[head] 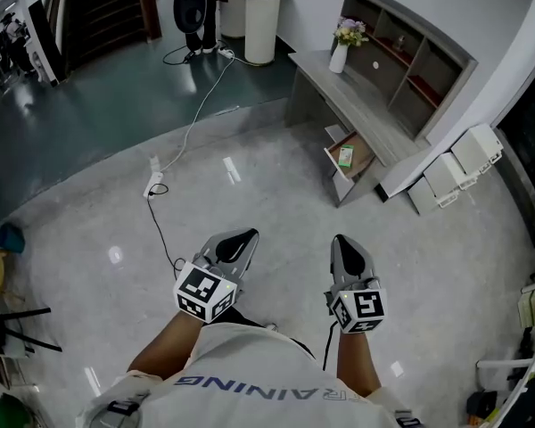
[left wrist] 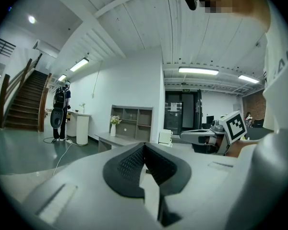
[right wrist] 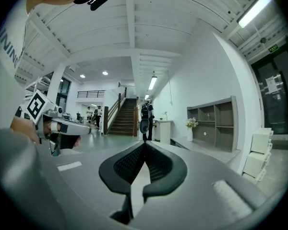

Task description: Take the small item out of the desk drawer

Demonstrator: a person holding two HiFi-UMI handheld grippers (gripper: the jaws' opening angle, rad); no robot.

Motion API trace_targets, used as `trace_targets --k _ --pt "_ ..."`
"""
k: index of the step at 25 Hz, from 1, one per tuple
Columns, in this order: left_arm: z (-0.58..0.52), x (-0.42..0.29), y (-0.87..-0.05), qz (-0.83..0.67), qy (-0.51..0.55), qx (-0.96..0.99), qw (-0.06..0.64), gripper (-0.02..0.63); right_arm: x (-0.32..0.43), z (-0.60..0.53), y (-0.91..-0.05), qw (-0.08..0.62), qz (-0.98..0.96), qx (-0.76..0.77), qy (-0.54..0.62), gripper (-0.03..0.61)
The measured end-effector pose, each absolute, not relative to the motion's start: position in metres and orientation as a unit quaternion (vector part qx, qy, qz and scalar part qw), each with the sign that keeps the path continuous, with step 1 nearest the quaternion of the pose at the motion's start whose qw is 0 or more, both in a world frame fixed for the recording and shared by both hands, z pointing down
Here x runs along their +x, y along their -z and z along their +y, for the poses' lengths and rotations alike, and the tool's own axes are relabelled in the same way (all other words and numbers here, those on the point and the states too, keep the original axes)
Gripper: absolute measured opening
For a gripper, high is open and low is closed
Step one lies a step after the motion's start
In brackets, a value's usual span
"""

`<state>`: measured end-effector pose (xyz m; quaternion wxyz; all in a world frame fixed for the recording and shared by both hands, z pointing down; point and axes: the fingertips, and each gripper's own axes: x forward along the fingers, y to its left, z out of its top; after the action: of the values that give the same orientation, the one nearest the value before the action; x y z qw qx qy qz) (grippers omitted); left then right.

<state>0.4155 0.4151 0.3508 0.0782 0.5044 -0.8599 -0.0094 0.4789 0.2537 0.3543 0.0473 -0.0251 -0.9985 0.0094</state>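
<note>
A grey desk [head: 339, 92] stands ahead at the upper right, with its drawer [head: 361, 160] pulled open. A small green and white item [head: 346, 156] lies inside the drawer. My left gripper [head: 246, 236] and right gripper [head: 341, 240] are held side by side over the floor, well short of the desk. Both are shut with nothing between the jaws. In the left gripper view the left gripper [left wrist: 144, 144] points toward the desk [left wrist: 110, 140]. The right gripper [right wrist: 145, 143] aims left of the desk [right wrist: 201, 146] in the right gripper view.
A white vase of flowers [head: 343, 45] and a shelf unit [head: 410, 56] sit on the desk. White boxes [head: 459, 168] stand to its right. A power strip and cable [head: 156, 181] lie on the floor at the left. A person [head: 196, 7] and a white pedestal [head: 260, 16] are at the far end.
</note>
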Motion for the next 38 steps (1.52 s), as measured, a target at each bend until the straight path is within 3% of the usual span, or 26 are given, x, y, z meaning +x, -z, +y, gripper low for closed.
trace_targets --k 8,26,38 --pt "0.424 0.366 -0.358 -0.856 0.018 0.509 0.082 0.002 0.424 0.279 -0.356 0.045 -0.998 -0.047 0.005 0.015" --pt "0.472 0.172 -0.347 -0.834 0.028 0.545 0.079 0.002 0.255 0.342 -0.339 0.078 -0.995 0.003 0.067 0.015" --pt "0.461 0.085 -0.358 -0.85 0.031 0.518 0.086 0.002 0.162 0.306 -0.354 0.089 -0.995 -0.006 0.054 0.015"
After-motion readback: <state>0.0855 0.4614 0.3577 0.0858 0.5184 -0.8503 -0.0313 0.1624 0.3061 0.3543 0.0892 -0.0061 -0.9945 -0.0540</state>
